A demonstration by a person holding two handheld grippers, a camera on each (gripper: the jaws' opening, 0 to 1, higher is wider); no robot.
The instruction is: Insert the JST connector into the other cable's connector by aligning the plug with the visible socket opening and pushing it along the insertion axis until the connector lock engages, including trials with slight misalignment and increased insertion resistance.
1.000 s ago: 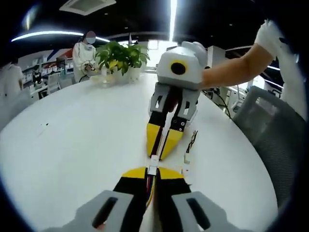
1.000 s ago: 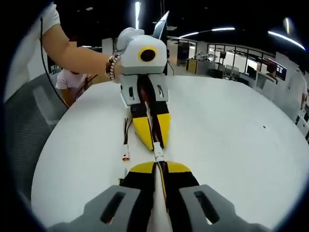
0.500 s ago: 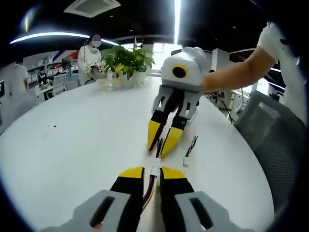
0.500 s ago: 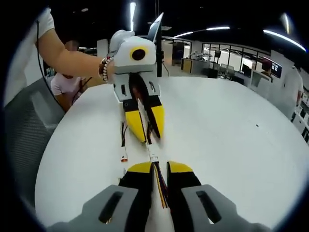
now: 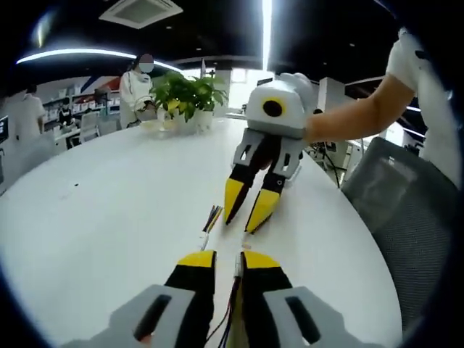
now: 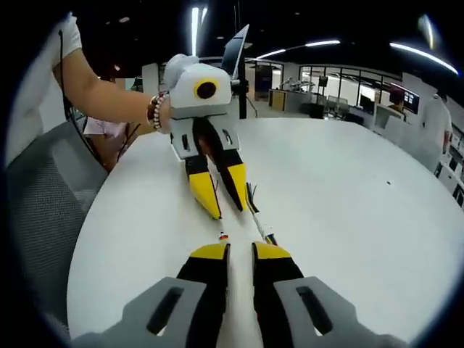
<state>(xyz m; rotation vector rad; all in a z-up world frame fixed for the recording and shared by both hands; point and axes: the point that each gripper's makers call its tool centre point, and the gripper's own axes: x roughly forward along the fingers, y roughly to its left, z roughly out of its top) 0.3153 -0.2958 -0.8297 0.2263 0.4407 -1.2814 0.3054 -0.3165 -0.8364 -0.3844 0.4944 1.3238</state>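
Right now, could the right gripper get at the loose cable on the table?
Probably yes: the cable lies on the bare table just ahead of the right gripper, whose jaws stand open, with nothing between them.

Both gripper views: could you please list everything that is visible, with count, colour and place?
Table: one, white, under everything.
Cable: thin, multicoloured wires, lying on the table between the two tools; I cannot tell whether it is one piece or two.
Plant: one, green, at the far edge of the table.
Chair: one, grey mesh, beside the table.
Person in the background: one, white top, standing behind the plant.
Left tool: one, grey with black and yellow jaws, open, above the table.
Right tool: one, same colours, open, facing the left tool.
Arm: bare, holding the right tool.
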